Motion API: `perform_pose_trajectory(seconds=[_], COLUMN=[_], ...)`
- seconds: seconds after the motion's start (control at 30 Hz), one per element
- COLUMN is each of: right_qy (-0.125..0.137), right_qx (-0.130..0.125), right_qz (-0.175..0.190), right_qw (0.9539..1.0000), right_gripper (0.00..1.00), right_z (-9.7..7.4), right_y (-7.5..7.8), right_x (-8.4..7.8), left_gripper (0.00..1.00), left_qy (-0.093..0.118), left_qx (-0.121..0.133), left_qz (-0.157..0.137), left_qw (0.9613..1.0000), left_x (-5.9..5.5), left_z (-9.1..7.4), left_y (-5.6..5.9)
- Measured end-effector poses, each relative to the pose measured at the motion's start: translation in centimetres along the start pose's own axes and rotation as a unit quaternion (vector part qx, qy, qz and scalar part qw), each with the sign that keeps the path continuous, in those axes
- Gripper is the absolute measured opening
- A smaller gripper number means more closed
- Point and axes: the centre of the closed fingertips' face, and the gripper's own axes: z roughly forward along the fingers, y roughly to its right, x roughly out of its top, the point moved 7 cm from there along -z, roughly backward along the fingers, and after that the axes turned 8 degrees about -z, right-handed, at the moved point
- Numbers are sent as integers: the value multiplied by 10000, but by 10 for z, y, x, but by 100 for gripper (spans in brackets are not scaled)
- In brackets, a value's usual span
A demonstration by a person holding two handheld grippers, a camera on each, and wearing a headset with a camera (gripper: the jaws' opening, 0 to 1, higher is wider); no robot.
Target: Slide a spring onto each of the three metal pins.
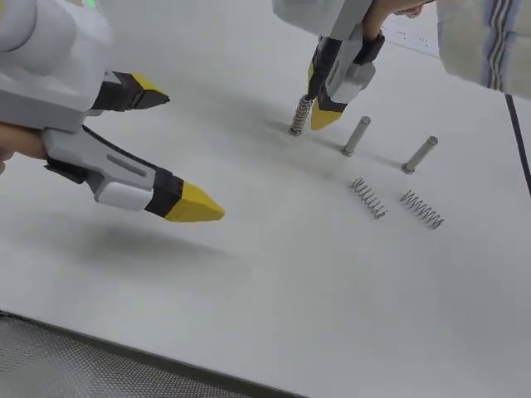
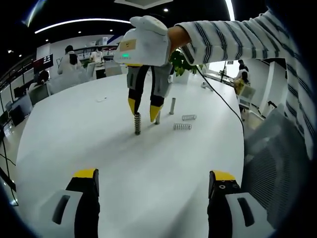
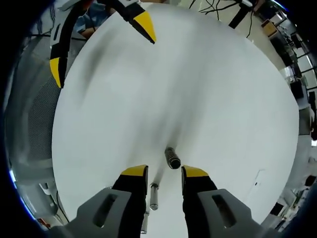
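Holding the right gripper [image 3: 163, 171], jaws slightly apart, over the spring [image 1: 300, 114] seated on the first pin [image 3: 170, 150], seemingly letting go; poising the left gripper [image 2: 153, 178] spread wide, well clear; leaving two loose springs [image 1: 367, 198] [image 1: 421, 209] beside two bare pins [image 1: 357, 135] [image 1: 420, 154] on the tabletop [image 1: 290, 290].

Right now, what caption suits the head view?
Right gripper hovers over a spring-clad pin; two bare pins and two loose springs wait nearby.

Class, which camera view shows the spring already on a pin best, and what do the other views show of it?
The head view: the fitted spring is seen side-on, coils plain. The left gripper view shows it whole but small; the right gripper view looks down on its top end, foreshortened.
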Motion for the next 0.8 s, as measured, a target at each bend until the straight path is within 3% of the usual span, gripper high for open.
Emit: perform_pose_trajectory(seconds=[0.47, 0.8], right_qy=[253, 558], right_qx=[-277, -526], right_qz=[218, 691], right_qw=[9991, 9947], right_gripper=[26, 27], right_z=[-33, -49], right_y=[-36, -64], right_x=[-41, -58], left_gripper=[88, 88], left_qy=[122, 10], left_qx=[-3, -87], left_qz=[0, 31], left_qw=[9999, 10000], left_x=[8, 6], left_z=[-3, -4], left_y=[2, 6])
